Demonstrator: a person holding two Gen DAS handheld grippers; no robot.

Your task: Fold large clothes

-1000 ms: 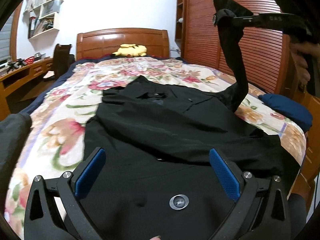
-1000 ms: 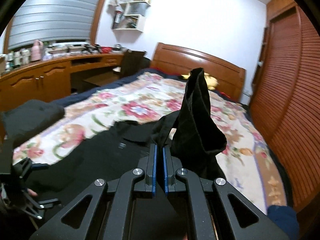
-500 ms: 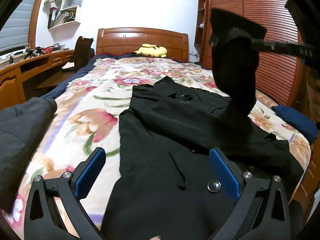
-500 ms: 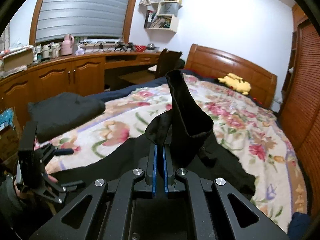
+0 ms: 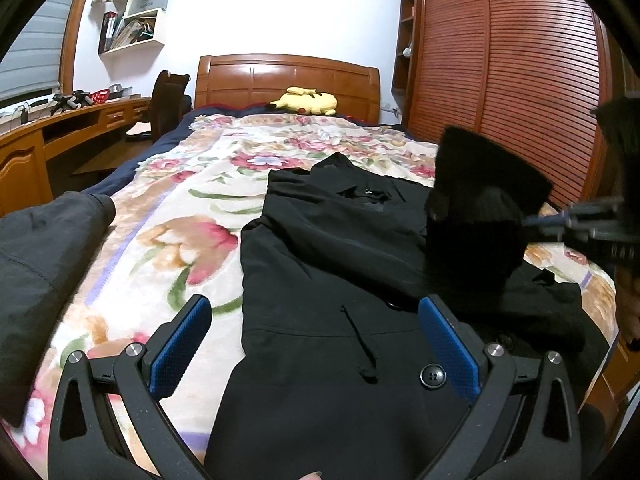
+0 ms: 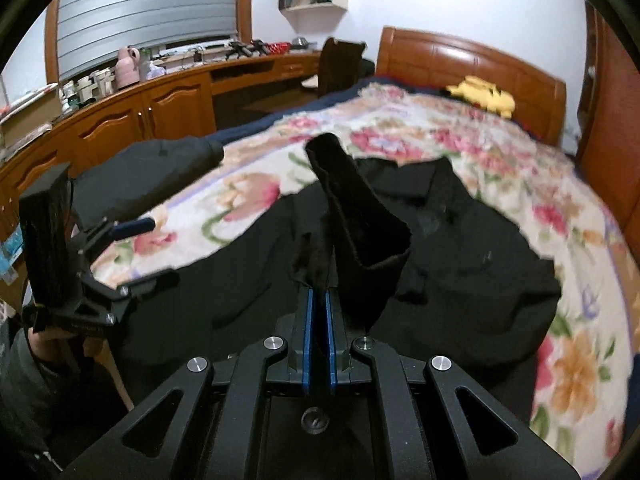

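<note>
A black coat [image 5: 340, 248] lies flat on the floral blanket [image 5: 180, 220] of a bed, collar toward the headboard. My left gripper [image 5: 314, 308] is open over the coat's lower left part, near a button [image 5: 432, 376], with nothing between its blue pads. My right gripper [image 6: 318, 292] is shut on the coat's sleeve [image 6: 360, 216], whose cuff stands up just above the coat's body [image 6: 460, 240]. In the left wrist view the raised sleeve [image 5: 476, 232] hangs at the right, pinched by the right gripper [image 5: 536, 220]. The right wrist view shows the left gripper [image 6: 156, 250] at the left.
A second dark garment [image 5: 44, 248] lies folded at the bed's left edge. A yellow plush toy [image 5: 306, 100] rests by the wooden headboard [image 5: 288, 80]. A wooden desk [image 5: 60, 128] and chair [image 5: 168, 100] stand left of the bed, slatted wardrobe doors [image 5: 500, 60] to the right.
The right gripper has come down with the sleeve, from high above the bed to just over the coat. The left gripper has shifted left along the coat's lower part and stays open.
</note>
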